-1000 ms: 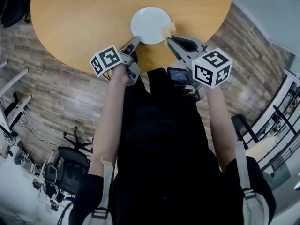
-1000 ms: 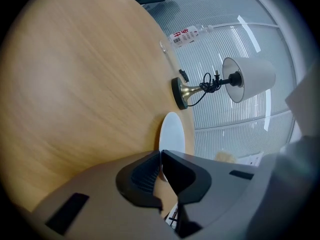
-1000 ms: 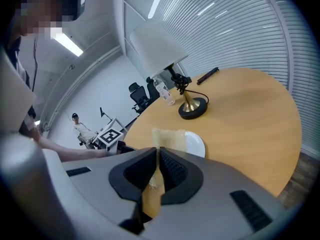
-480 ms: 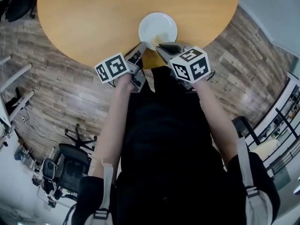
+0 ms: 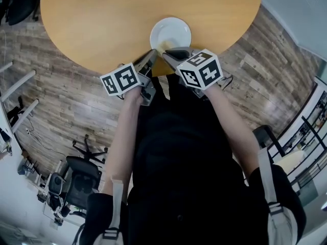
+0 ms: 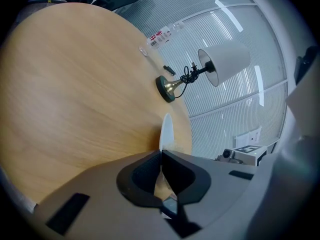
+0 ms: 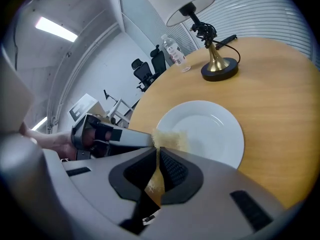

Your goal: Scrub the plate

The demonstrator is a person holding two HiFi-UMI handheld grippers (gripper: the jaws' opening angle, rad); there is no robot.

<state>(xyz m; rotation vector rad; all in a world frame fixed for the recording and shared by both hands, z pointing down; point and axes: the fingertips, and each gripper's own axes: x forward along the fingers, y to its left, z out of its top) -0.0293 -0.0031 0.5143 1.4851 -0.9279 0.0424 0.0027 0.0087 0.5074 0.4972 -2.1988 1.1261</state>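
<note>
A round wooden counter (image 5: 92, 24) carries a white plate (image 5: 173, 29) near its front edge. The left tongs (image 5: 153, 52) meet the plate's near rim, their jaws having just been closing on it. Just beside them, the right tongs (image 5: 166, 53) hold a yellowish sponge (image 5: 163, 47) against the plate. An office chair (image 5: 76, 180) stands on the plank floor (image 5: 61, 111).

The plate (image 5: 171, 32) is white, the sponge (image 7: 170, 139) pale yellow, the table (image 5: 92, 24) honey-coloured with wood grain
</note>
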